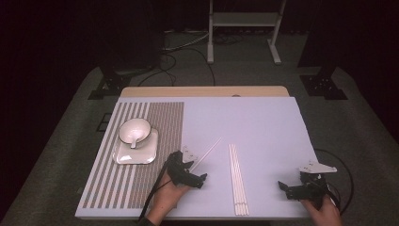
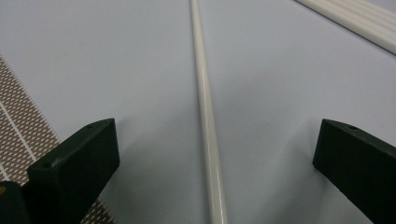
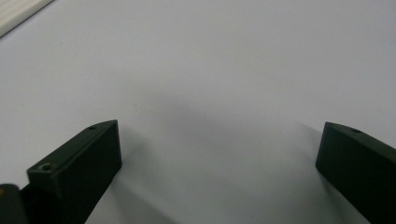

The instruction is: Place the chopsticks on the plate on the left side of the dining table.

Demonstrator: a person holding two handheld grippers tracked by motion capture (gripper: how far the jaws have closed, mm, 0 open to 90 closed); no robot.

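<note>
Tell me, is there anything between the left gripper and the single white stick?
Nothing visible. The left gripper is open, and the stick lies on the bare table midway between its jaws. The stick bundle lies apart, off to one side.

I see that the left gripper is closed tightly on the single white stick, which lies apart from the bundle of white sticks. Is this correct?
Not quite. The left gripper is open, not closed: in the left gripper view its two black jaws stand wide apart, with the single thin white stick lying between them, touched by neither. The rest holds: this stick lies apart from the bundle of white sticks on the pale table surface.
</note>
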